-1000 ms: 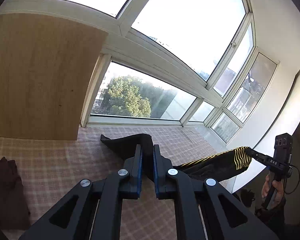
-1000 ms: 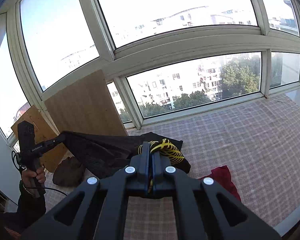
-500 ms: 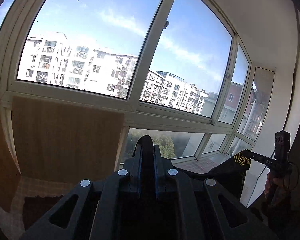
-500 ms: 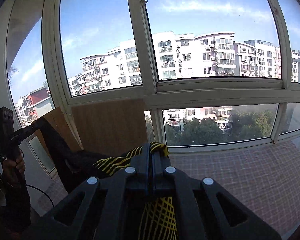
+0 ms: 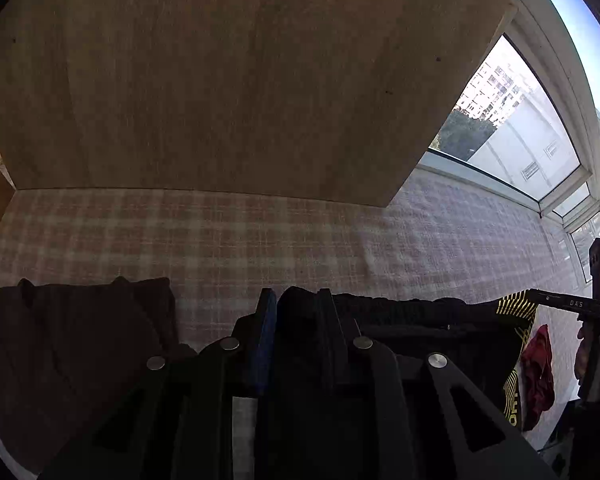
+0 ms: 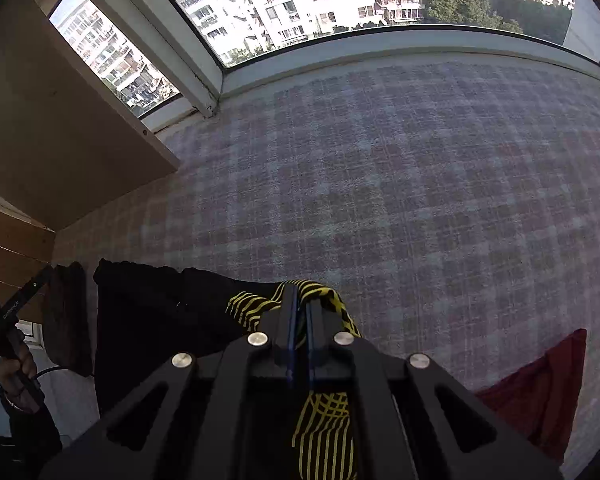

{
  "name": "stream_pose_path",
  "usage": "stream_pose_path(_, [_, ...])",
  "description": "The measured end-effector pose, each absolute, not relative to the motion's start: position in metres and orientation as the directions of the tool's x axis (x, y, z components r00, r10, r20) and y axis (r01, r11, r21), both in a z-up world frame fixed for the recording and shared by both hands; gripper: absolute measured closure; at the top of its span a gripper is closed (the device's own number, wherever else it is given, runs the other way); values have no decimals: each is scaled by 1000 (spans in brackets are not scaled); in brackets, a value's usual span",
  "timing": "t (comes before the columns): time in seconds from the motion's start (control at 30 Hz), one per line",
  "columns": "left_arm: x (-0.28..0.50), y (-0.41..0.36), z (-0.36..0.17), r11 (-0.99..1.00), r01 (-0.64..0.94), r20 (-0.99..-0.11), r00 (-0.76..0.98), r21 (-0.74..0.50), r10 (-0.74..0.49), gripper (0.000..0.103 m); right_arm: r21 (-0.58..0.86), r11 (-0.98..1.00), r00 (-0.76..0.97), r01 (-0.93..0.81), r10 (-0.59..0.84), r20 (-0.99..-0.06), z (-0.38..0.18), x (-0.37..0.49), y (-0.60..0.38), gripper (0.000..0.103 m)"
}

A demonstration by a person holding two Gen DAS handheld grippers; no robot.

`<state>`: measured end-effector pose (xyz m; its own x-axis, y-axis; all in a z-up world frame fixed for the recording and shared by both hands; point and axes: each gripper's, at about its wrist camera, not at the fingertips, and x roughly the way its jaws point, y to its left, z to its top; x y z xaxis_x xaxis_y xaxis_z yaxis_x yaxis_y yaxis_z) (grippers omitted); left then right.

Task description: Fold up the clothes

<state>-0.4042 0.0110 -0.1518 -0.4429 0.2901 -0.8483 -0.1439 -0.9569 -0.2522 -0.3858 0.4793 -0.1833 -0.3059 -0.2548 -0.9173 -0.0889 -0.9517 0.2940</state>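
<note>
Left hand-held gripper (image 5: 296,300) pinches black garment (image 5: 412,320) above checked blanket (image 5: 340,240).

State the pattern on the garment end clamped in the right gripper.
Yellow stripes on black; right wrist view shows it best.

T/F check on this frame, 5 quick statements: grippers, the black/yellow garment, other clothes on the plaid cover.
1. Both grippers are shut on the black garment with yellow stripes. True: the left gripper pinches its plain black end, the right gripper its striped end.
2. The garment lies folded flat on the plaid cover. False: it is stretched between the two grippers.
3. A red garment lies to the right of the right gripper. True.
4. The dark brown garment is held by the left gripper. False: it lies apart, to that gripper's left.
5. The wooden board lies flat on the cover. False: it stands upright at the cover's far edge.
</note>
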Motion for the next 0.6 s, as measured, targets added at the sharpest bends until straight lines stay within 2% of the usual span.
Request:
stream_pose_path(0.07, [-402, 6, -154, -956, -197, -855, -434, -218, 284, 64, 279, -959, -301, -43, -254, -919, -181, -387, 482, 97])
stream_pose_path(0.17, [-391, 19, -154, -923, -309, -855, -389, -229, 343, 63, 282, -959, -302, 32, -278, -912, -170, -386, 484, 95])
stream_pose_path(0.27, [-382, 43, -166, -869, -404, -853, -307, -285, 422, 63, 406, -911, -243, -71, -379, -893, -181, -402, 505, 94])
stream_pose_path(0.37, [-375, 70, -191, -846, -469, -878, -254, -256, 406, 63, 426, -900, -155, -92, -410, -899, -194, -411, 508, 81])
stream_pose_path(0.4, [-375, 76, -199, -843, -479, -888, -236, -246, 394, 63, 411, -907, -132, -87, -399, -908, -197, -412, 507, 81])
stream_pose_path(0.47, [-377, 81, -212, -847, -482, -905, -221, -224, 365, 63, 279, -960, -137, -4, -276, -951, -189, -404, 498, 80])
stream_pose_path(0.53, [-380, 81, -221, -856, -473, -917, -211, -208, 339, 63, 180, -982, -192, 48, -186, -963, -178, -389, 492, 80])
stream_pose_path(0.6, [-382, 80, -228, -861, -460, -921, -199, -215, 336, 63, 137, -983, -254, 124, -165, -953, -171, -369, 479, 80])
